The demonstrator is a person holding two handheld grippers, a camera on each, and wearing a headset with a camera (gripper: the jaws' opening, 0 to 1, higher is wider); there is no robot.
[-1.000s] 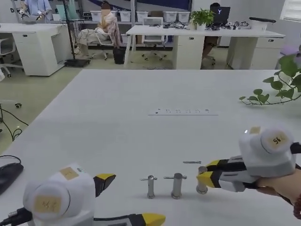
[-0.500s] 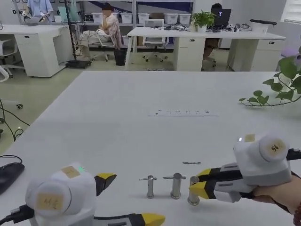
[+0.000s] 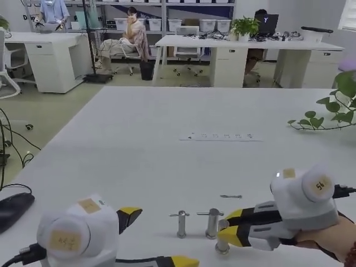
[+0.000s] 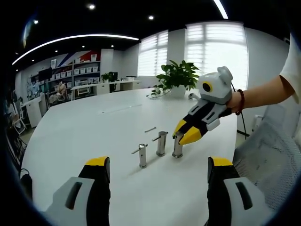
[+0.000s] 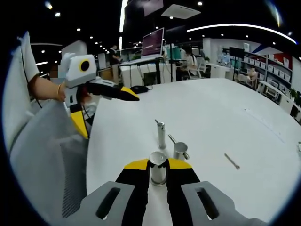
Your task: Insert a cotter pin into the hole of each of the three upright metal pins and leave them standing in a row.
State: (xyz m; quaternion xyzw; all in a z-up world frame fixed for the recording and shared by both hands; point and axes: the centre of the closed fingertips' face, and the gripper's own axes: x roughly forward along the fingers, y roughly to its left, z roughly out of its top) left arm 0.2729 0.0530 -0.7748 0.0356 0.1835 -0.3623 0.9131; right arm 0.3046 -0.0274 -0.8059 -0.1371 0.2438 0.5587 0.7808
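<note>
Tool positions are given relative to the white table (image 3: 167,128), which carries all task parts.

1. Left tool (image 3: 164,235): low at the near left of the head view. The jaws stand wide apart with nothing between them. Compared with 1.0 s ago, its opening and its place relative to the row are unchanged.

2. Right tool (image 3: 225,225): reaches in from the right. The jaws are closed on the shaft of the third pin (image 3: 222,245), one yellow tip on each side, as the right gripper view confirms.

3. Third pin: upright in the grip, with no cotter pin visible in its head. Whether its base touches the table cannot be determined. 1.0 s ago it stood to the right of the middle pin (image 3: 212,222), in line with the row and spaced much like the other two. It now sits closer to the person, out of that line and just beside the middle pin.

4. Middle pin and left pin (image 3: 181,224): both upright on the table and apart from each other, in the same relation as before. Each carries a fitted cotter pin across its head: middle fitted cotter pin (image 3: 203,212), left fitted cotter pin (image 3: 176,213).

5. Loose cotter pin (image 3: 231,196): flat on the table beyond the middle pin, touching nothing. Its place relative to the two standing pins is unchanged
</note>
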